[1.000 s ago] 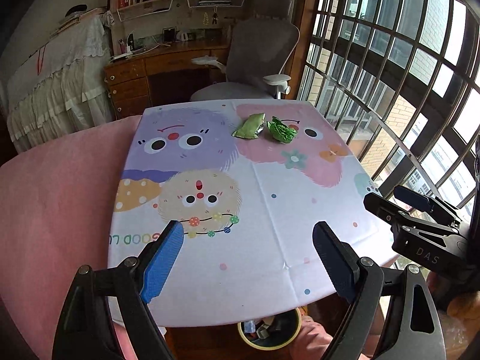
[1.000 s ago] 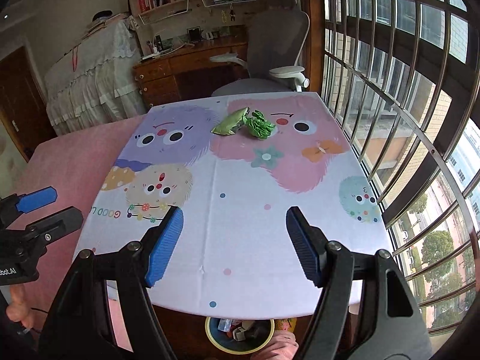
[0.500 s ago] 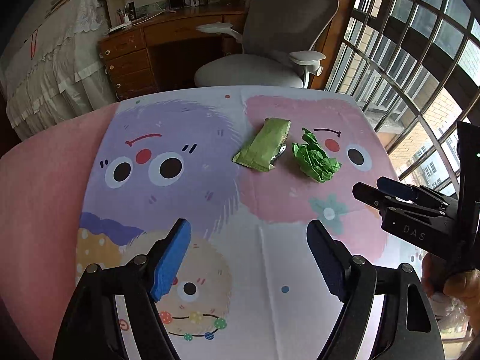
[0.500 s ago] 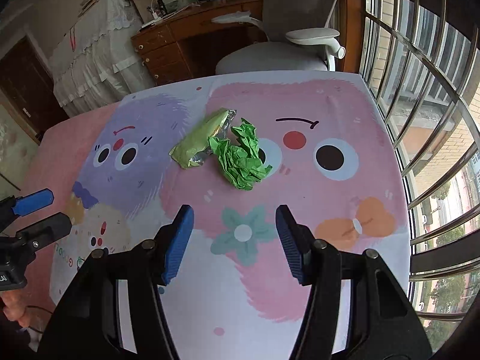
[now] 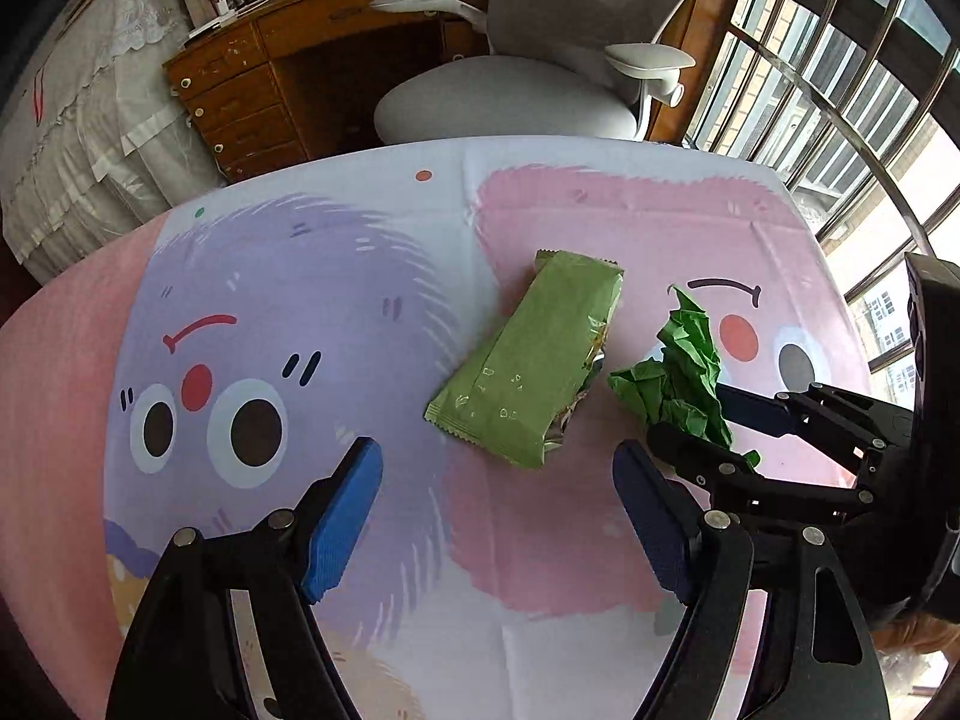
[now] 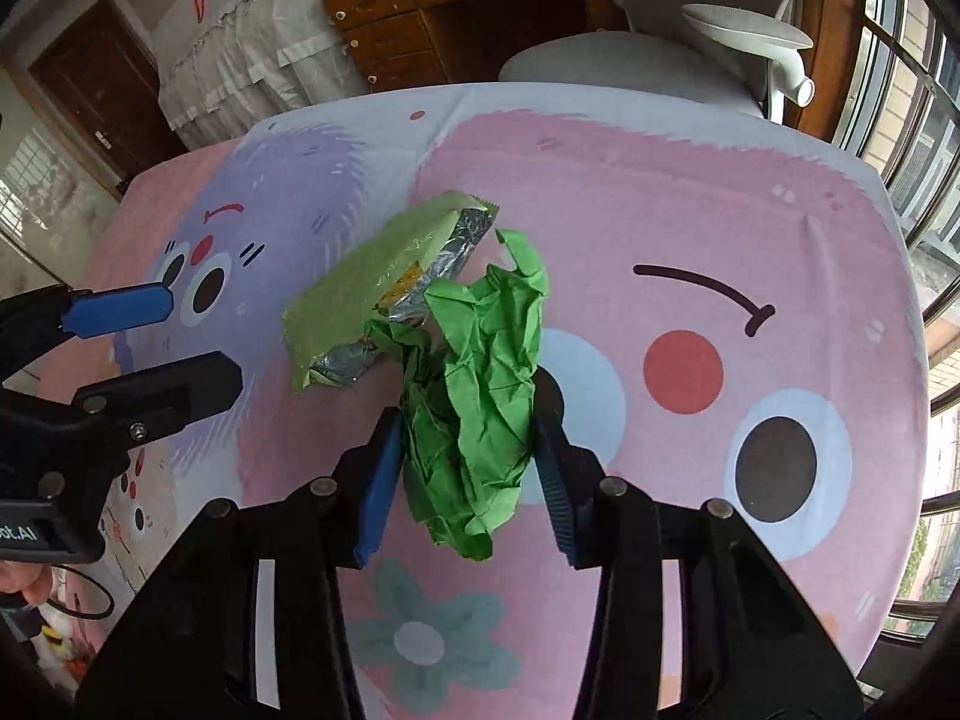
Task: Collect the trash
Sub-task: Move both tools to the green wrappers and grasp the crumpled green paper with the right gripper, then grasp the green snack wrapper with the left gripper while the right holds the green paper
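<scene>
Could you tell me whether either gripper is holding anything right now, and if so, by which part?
Nothing is held yet. The right gripper straddles the crumpled green paper, jaws open beside its near half. The left gripper is open, short of the green wrapper.

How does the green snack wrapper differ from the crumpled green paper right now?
The snack wrapper is flat, oblong, pale green, with silver foil showing at its torn side; the crumpled paper is a bright green wad. The paper sits between the right gripper fingers; the wrapper lies ahead of the open left gripper, ungrasped. Both rest on the tablecloth.
</scene>
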